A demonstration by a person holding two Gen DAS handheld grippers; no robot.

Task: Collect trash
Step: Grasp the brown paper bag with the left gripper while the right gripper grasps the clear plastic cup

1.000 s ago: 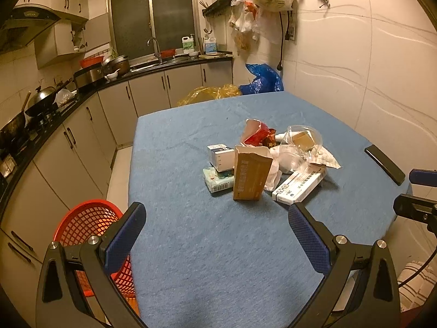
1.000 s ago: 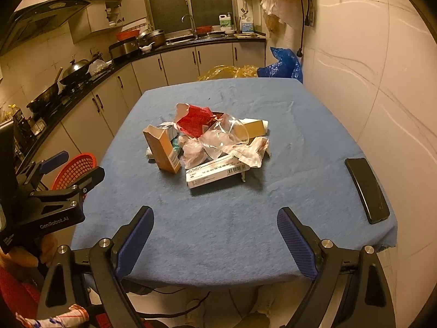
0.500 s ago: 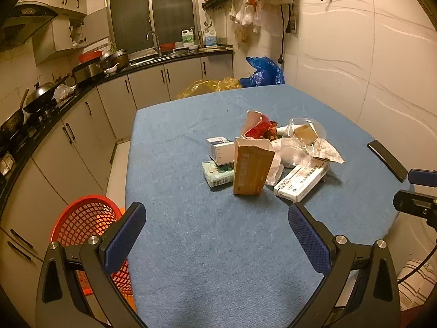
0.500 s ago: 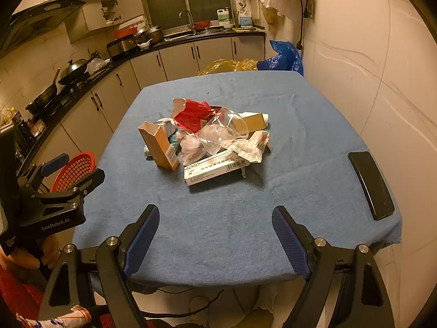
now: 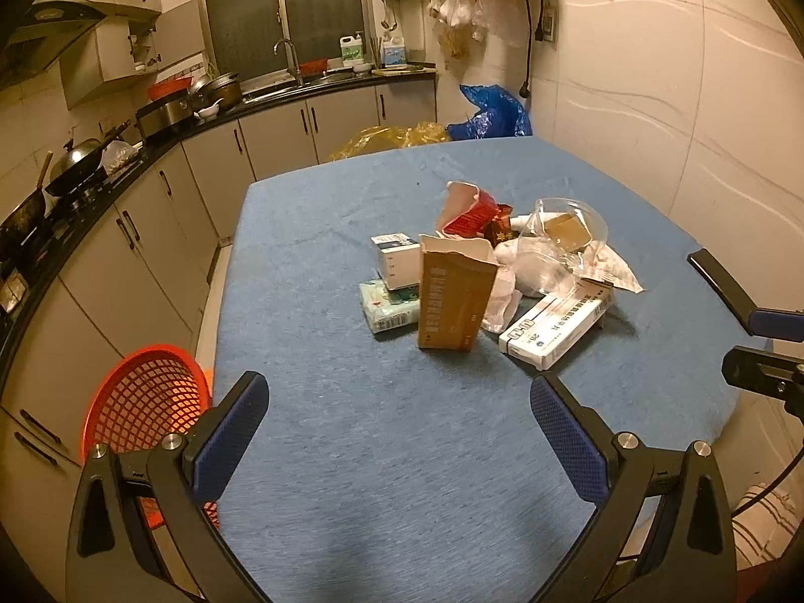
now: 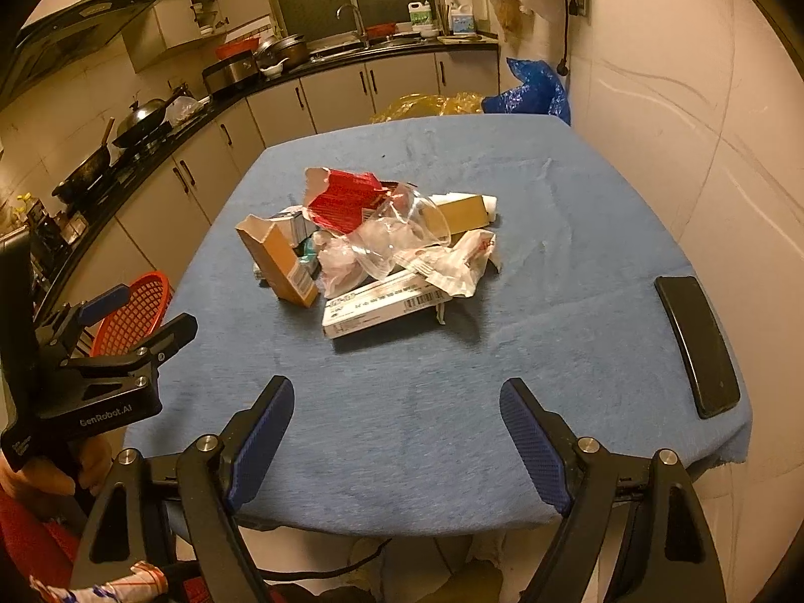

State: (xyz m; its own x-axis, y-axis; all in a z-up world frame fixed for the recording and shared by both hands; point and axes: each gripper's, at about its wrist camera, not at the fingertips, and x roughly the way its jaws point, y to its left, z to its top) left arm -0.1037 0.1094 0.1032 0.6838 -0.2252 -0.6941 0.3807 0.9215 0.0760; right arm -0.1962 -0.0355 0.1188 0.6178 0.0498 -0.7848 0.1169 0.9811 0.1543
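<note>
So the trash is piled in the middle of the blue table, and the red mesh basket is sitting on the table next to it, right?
Not quite. The red mesh basket stands on the floor beside the blue table, not on it; the left wrist view shows this. The trash pile is mid-table.

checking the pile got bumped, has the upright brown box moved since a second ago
No. The brown box stands upright against the same small white box and green packet, beside the long white carton. Only the camera has come closer.

boxes: 5 | clear cups: 1 | phones: 1 | baskets: 1
</note>
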